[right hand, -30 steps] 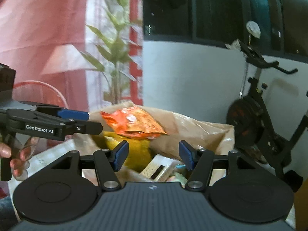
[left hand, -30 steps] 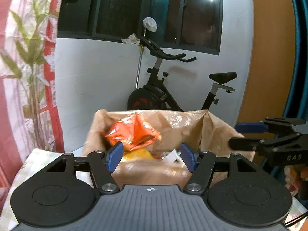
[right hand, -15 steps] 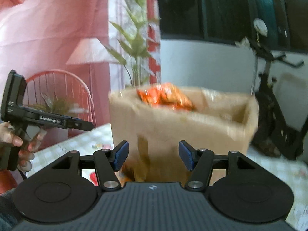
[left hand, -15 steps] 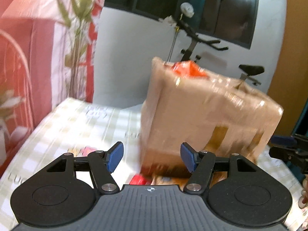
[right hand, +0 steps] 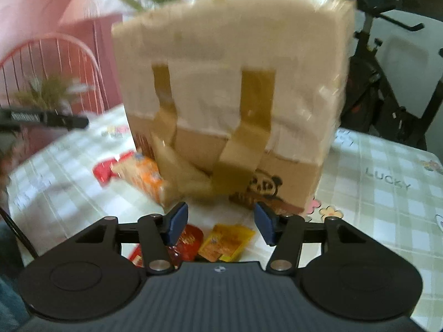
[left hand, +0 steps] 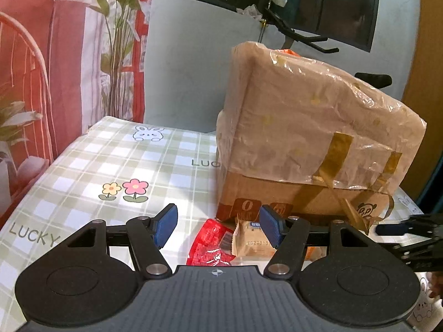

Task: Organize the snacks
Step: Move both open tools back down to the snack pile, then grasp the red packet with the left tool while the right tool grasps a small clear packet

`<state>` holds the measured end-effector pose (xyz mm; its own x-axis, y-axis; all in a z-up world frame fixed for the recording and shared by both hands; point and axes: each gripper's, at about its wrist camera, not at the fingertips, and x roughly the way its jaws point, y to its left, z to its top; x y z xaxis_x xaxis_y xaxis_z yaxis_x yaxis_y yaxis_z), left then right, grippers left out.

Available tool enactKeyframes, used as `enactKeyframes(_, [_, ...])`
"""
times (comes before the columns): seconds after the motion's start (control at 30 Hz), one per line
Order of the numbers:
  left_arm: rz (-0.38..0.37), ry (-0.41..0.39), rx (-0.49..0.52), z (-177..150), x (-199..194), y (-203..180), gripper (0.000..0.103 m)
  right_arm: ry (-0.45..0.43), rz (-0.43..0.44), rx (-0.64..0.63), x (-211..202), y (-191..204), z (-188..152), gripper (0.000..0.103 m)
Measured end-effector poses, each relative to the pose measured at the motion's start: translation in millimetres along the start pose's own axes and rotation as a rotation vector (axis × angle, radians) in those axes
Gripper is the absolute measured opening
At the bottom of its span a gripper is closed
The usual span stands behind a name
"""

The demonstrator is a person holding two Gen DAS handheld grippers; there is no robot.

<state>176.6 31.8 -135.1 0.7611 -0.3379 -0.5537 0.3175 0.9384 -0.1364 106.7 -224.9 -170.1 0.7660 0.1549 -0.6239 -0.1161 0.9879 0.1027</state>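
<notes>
A checked cloth (left hand: 116, 160) covers the table; a curtain and exercise bike (right hand: 387, 88) stand behind. Snack packets (left hand: 213, 246) lie before the taped box (left hand: 304, 138). Left gripper (left hand: 218, 225) gapes empty; right gripper (right hand: 218, 222), seemingly empty, has just been closing.

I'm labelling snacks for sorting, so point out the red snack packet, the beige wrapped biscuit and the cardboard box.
red snack packet (left hand: 211, 244), left wrist view, middle of its printed face.
beige wrapped biscuit (left hand: 250, 242), left wrist view, wrapper front by the printed date.
cardboard box (left hand: 301, 127), left wrist view, plastic-covered side wall.
</notes>
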Motion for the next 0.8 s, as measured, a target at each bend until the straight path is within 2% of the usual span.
enactKeyframes(0.1, [0.003, 0.008, 0.002, -3, 0, 0, 0.068, 0.037, 0.007, -0.054, 18, 4, 0, 0.053])
enactKeyframes(0.43, [0.012, 0.027, -0.004, -8, 3, 2, 0.068, 0.024, 0.029, -0.283, 49, 28, 22, 0.053])
enactKeyframes(0.6, [0.015, 0.031, -0.013, -10, 3, 4, 0.068, 0.062, 0.056, -0.296, 62, 30, 22, 0.051])
enactKeyframes(0.8, [0.017, 0.034, -0.028, -13, 3, 6, 0.068, 0.108, 0.106, -0.192, 57, 24, 24, 0.051])
